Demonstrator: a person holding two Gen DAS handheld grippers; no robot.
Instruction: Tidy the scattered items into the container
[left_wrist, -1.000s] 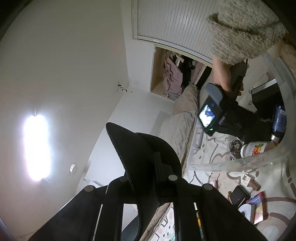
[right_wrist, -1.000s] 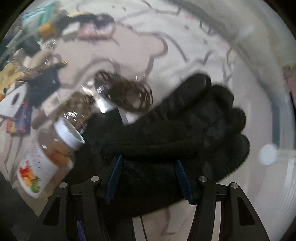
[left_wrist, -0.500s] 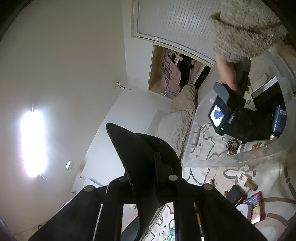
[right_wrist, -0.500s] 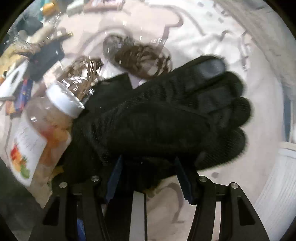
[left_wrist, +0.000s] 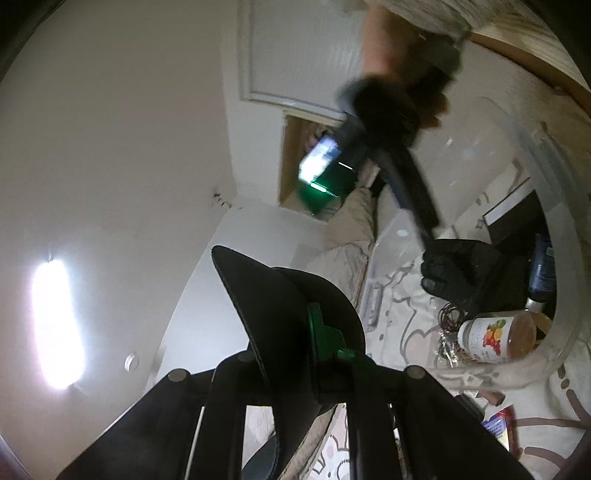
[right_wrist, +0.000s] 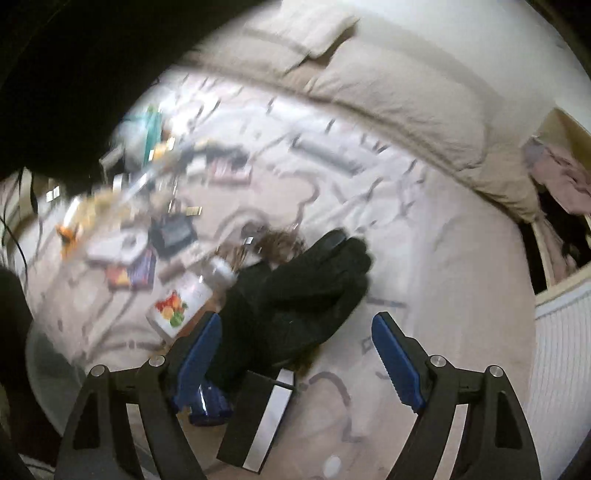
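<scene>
My right gripper (right_wrist: 295, 350) is open and empty, above a black glove (right_wrist: 295, 291) that lies inside the clear plastic container (left_wrist: 554, 350). The glove also shows in the left wrist view (left_wrist: 461, 269), below the right gripper (left_wrist: 428, 229). Beside the glove lie a bottle with a fruit label (right_wrist: 181, 306) and a coil of brown hair ties (right_wrist: 277, 240). My left gripper (left_wrist: 325, 339) is shut on a black cap (left_wrist: 280, 317) and holds it up, left of the container.
Inside the container there are also a black box (right_wrist: 258, 417) and a blue bottle (left_wrist: 541, 269). Several small items lie scattered on the patterned sheet (right_wrist: 424, 258), among them a dark wallet (right_wrist: 173, 232) and a colourful card pack (right_wrist: 133, 273). A beige pillow (right_wrist: 406, 92) lies behind.
My right gripper has opened, let go of the black glove in the container, and lifted up and back. The left gripper still holds the cap, tilted slightly more.
</scene>
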